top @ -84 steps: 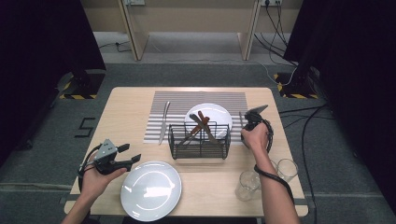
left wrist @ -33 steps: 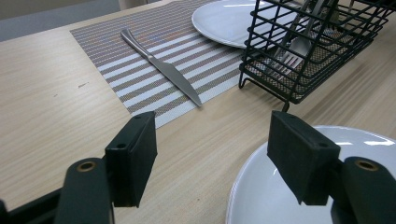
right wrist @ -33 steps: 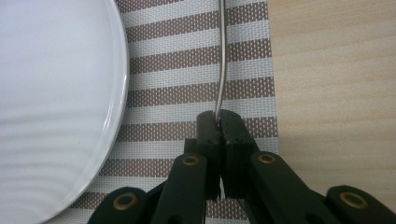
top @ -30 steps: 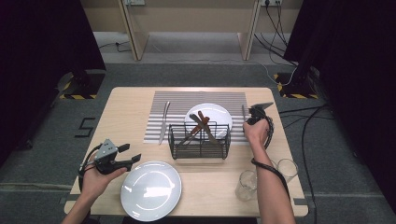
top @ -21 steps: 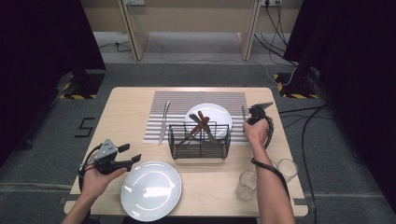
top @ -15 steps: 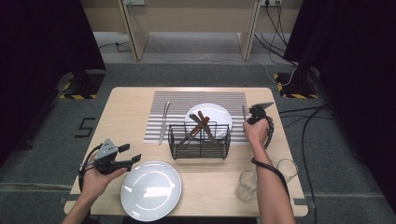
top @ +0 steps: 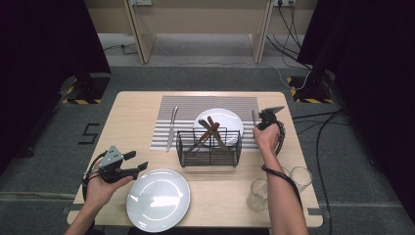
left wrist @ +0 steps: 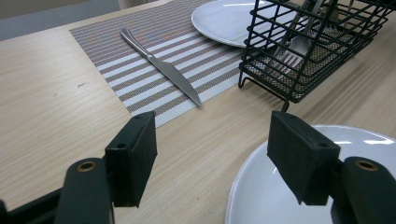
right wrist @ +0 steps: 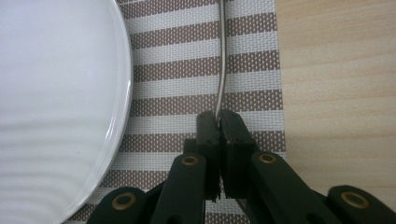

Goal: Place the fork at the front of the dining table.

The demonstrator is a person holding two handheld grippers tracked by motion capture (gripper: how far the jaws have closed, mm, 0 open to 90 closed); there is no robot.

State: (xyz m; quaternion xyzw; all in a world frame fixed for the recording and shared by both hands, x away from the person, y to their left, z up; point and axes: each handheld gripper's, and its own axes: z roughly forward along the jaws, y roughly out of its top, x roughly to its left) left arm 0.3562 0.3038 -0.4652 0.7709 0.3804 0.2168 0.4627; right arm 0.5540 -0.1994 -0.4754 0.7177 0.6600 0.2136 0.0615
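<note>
Right gripper view: the right gripper [right wrist: 219, 122] is clenched on a thin metal utensil [right wrist: 222, 65], laying it on the striped placemat [right wrist: 187, 60] right of the far plate [right wrist: 56, 93]. Next: release. The left gripper [left wrist: 212, 140] rests released by the near plate [left wrist: 280, 196].

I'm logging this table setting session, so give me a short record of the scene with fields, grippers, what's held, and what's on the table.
right gripper: shut on thin metal utensil, over striped placemat, beside far plate
utensil type: cannot tell, its end is out of view
left gripper: open, nothing between the jaws, near edge of near plate
knife: flat on the placemat, left of wire caddy
caddy: holds cutlery
glasses: two, at the table's right front
</note>
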